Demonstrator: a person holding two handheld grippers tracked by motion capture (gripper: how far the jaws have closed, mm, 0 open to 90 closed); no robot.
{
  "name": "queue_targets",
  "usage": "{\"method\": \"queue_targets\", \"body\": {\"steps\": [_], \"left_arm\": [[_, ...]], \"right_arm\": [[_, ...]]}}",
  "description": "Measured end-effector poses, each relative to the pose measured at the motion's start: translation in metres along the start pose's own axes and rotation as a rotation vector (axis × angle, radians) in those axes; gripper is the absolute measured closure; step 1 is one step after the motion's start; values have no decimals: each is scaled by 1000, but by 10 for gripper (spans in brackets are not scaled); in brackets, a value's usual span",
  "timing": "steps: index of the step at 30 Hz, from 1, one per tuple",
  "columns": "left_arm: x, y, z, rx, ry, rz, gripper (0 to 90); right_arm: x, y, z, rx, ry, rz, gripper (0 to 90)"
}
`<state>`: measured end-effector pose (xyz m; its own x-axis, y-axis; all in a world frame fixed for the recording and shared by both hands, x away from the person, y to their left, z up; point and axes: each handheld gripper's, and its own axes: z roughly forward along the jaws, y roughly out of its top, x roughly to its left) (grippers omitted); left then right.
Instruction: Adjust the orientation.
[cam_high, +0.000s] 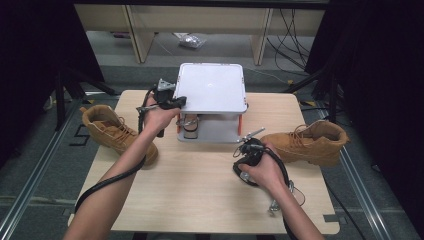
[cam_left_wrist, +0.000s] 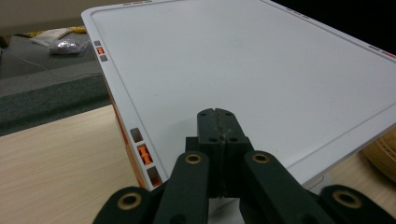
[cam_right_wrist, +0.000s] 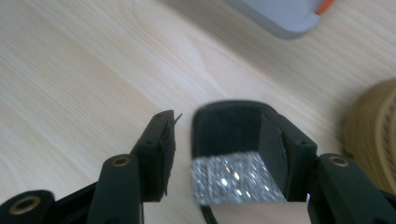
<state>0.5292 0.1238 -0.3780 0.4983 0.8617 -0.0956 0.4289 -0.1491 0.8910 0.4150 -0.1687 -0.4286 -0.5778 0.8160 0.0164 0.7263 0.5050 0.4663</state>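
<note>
Two tan boots (cam_high: 119, 133) (cam_high: 306, 141) flank the tabletop's (cam_high: 200, 185) side edges. Left hand-held gripper (cam_left_wrist: 218, 125), jaws together, hovers over one white rack (cam_high: 212, 87); right hand-held gripper (cam_right_wrist: 215, 140), jaws apart, straddles one black glitter-strap sandal (cam_right_wrist: 231, 154).

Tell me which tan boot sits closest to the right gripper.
The tan boot at the table's right side, its toe almost meeting the right gripper. The other tan boot lies at the left edge, beyond the left forearm.
</note>
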Motion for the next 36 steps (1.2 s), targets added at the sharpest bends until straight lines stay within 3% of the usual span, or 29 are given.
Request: {"method": "queue_targets", "body": {"steps": [4, 10, 15, 17, 18, 20, 25, 29, 36], "left_arm": [[0, 0, 0, 0, 0, -1, 895], [1, 0, 0, 2, -3, -7, 895], [0, 0, 0, 1, -2, -12, 895], [0, 0, 0, 0, -2, -12, 895], [1, 0, 0, 2, -2, -13, 895], [1, 1, 0, 5, -3, -10, 895], [1, 1, 0, 2, -5, -12, 896], [0, 1, 0, 3, -5, -10, 895], [1, 1, 0, 3, -5, -10, 895]], "right_arm": [[-10, -9, -7, 47, -21, 8, 456], [-22, -22, -19, 65, -36, 8, 441], [-34, -36, -23, 167, -48, 13, 408], [-39, -42, -22, 182, -49, -10, 409], [-40, -44, -23, 209, -51, 16, 408], [-46, -49, -20, 233, -59, -3, 404], [-52, -57, -13, 276, -40, 48, 382], [-53, -59, -10, 298, -31, 55, 359], [-57, -65, -1, 346, -20, 24, 351]]}}
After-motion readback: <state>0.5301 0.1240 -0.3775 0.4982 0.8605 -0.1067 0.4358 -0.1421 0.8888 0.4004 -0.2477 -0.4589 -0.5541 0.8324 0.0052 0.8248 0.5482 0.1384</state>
